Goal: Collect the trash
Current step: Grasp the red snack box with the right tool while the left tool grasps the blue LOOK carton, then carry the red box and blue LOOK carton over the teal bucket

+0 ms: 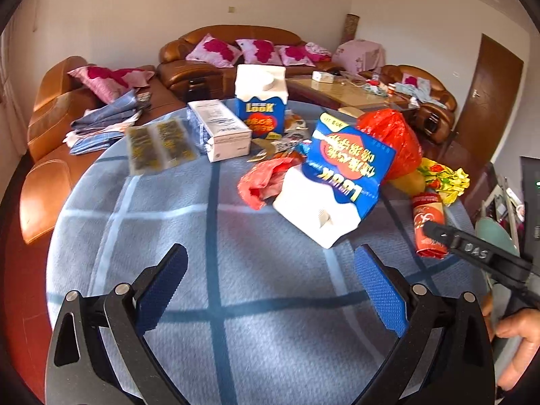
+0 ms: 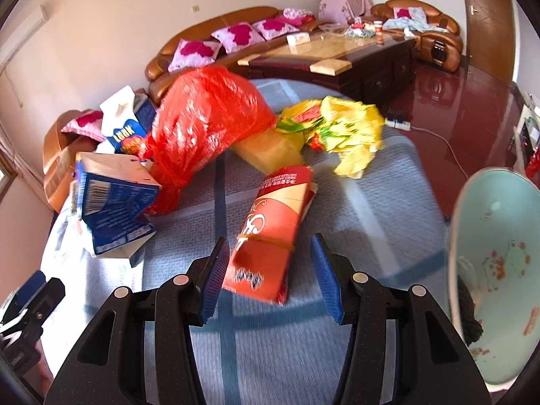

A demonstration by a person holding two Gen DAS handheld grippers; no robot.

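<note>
Trash lies on a round table with a blue checked cloth (image 1: 209,222). My left gripper (image 1: 270,270) is open and empty above bare cloth, short of a tipped blue-and-white carton (image 1: 337,182). My right gripper (image 2: 266,260) is open, its fingers on either side of the near end of a red packet (image 2: 273,222), which lies on the cloth. The packet also shows in the left wrist view (image 1: 427,222), with a right finger (image 1: 472,253) over it. A red plastic bag (image 2: 206,121) and a crumpled yellow wrapper (image 2: 341,131) lie beyond.
An upright blue carton (image 1: 261,101), a white box (image 1: 221,128), a clear packet (image 1: 158,145) and a pink bag (image 1: 266,179) lie further back. A pale green basin (image 2: 503,270) stands at the table's right edge. Brown sofas (image 1: 216,54) and a coffee table (image 2: 337,54) stand behind.
</note>
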